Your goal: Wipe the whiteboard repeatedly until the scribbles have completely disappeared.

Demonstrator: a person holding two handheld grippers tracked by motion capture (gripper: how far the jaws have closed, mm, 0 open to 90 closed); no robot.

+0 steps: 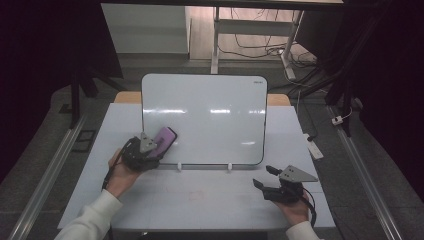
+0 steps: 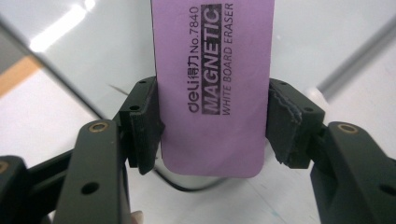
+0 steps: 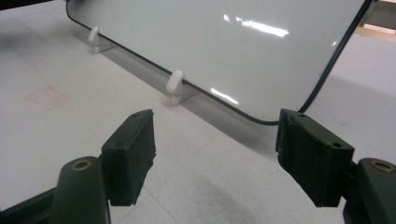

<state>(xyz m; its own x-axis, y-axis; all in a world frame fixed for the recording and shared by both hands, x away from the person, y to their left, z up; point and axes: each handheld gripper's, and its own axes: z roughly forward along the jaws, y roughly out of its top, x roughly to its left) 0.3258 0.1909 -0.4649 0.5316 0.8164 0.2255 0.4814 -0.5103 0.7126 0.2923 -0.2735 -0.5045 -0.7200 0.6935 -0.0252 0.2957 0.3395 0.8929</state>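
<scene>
**Purple eraser clamped at the whiteboard's lower left**

Purple magnetic whiteboard eraser (image 2: pixel 212 88) sits squeezed between both pads of the left gripper (image 1: pixel 150 148), left of centre in the high view, against the upright whiteboard (image 1: pixel 210 107). At lower right, the right gripper (image 1: pixel 266 177) rests with jaws apart, holding nothing, over the white table (image 1: pixel 210 200).

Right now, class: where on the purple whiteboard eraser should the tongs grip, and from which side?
Grip the eraser across its two long edges near one short end, coming in lengthwise. It is flat and narrow enough to fit the gap; the left tongs hold it this way against the whiteboard.
</scene>
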